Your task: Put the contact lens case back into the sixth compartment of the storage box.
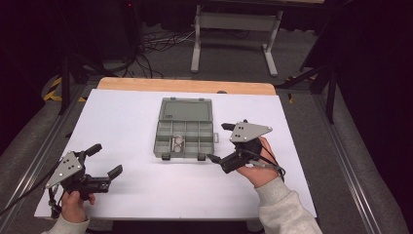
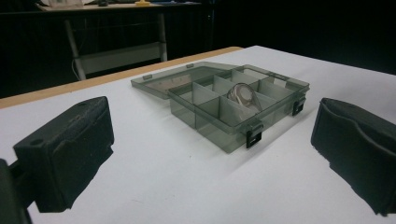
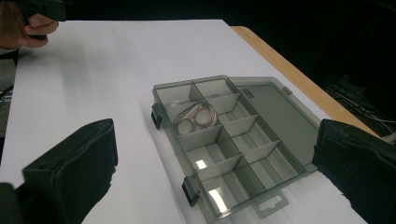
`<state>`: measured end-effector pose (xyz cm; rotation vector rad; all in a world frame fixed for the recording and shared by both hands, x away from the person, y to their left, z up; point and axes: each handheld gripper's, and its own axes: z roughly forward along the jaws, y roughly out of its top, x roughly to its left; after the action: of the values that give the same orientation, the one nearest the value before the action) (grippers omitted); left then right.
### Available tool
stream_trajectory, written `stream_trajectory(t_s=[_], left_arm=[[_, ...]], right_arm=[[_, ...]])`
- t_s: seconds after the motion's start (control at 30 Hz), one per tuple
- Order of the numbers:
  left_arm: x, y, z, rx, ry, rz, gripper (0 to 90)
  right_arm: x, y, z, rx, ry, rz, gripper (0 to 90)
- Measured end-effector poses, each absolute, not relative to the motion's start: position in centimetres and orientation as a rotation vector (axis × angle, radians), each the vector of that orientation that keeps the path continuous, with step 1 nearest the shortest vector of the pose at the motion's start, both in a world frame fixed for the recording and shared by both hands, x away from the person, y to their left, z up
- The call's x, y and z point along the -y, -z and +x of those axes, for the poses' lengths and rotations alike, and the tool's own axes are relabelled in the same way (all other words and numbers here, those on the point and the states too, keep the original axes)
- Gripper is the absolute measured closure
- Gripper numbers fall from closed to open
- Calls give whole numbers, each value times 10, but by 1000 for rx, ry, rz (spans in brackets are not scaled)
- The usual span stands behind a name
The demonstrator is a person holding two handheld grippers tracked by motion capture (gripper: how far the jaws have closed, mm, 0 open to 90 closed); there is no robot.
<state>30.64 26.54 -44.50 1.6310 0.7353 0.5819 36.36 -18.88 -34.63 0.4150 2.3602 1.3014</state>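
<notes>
Nearest to the high camera, the person's two forearms come in from the bottom edge, but the work turns around the grey translucent compartment box (image 1: 185, 132), which lies in the middle of the white tabletop (image 1: 126, 122). Its lid (image 1: 186, 109) is swung fully back and rests flat on the far side, so all the compartments are open from above. One middle compartment in the front row holds a small clear round-lobed case (image 3: 196, 119), maybe for contact lenses; the other compartments look empty. The two dark latches (image 2: 253, 136) at the front wall hang free, which fits an unlocked box. The right hand-held gripper (image 1: 218, 142) is just beside the box's right front corner, its jaws wide apart with nothing between them and turned toward the box; I judge it is placed there to reach in for the case or to take the lid. The left hand-held gripper (image 1: 106, 158) waits well apart at the left front of the tabletop, jaws also spread and empty, probably ready to steady the box.
</notes>
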Motion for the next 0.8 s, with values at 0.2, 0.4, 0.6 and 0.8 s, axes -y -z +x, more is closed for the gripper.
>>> stream_trajectory(t_s=[0.2, 0.4, 0.6, 0.8], left_arm=[[-266, 445, 306, -737, -587, 1626, 3], [-266, 446, 306, -740, -592, 1615, 3], [-266, 447, 306, -747, -604, 1607, 4], [-266, 448, 307, -745, -605, 1603, 3]], right_arm=[[203, 354, 359, -2327, -1334, 459, 4], [213, 362, 354, -2306, -1363, 490, 4], [228, 378, 346, -2266, -1397, 526, 4], [237, 391, 342, -2247, -1413, 558, 4]])
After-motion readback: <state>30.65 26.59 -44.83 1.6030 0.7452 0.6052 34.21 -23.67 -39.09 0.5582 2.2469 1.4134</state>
